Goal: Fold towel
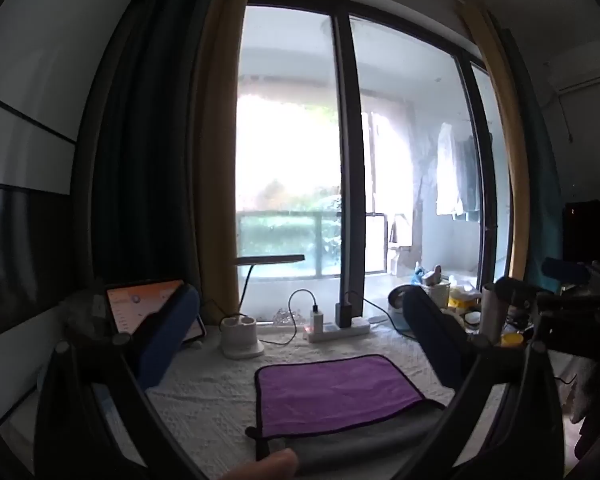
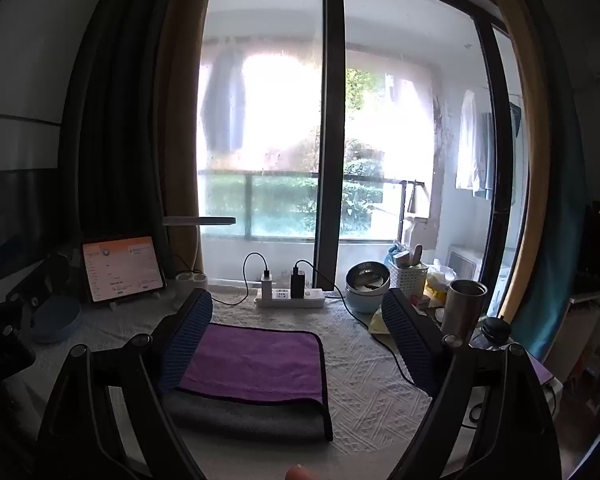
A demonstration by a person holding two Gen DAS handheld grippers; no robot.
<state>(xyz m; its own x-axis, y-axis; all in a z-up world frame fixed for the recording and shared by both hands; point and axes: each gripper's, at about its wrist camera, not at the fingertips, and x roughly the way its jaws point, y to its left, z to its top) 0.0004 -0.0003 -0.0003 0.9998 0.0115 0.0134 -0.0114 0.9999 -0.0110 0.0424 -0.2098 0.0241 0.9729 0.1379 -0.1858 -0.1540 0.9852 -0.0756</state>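
A purple towel (image 1: pixel 332 392) with a dark hem lies flat on the white textured table cover (image 1: pixel 204 396), folded over so a grey underside strip (image 1: pixel 352 444) shows at its near edge. It also shows in the right wrist view (image 2: pixel 256 364). My left gripper (image 1: pixel 300 320) is open and empty, held above the table with the towel between and below its blue pads (image 1: pixel 168 336). My right gripper (image 2: pixel 300 320) is open and empty above the towel's right half, its left pad (image 2: pixel 188 340) over the towel's left part.
A tablet (image 2: pixel 120 268) stands at the back left. A power strip (image 2: pixel 290 298) with chargers and cables, a white lamp base (image 1: pixel 240 336), bowls (image 2: pixel 366 284), a steel cup (image 2: pixel 462 308), a basket and a bottle crowd the back and right. A window is behind.
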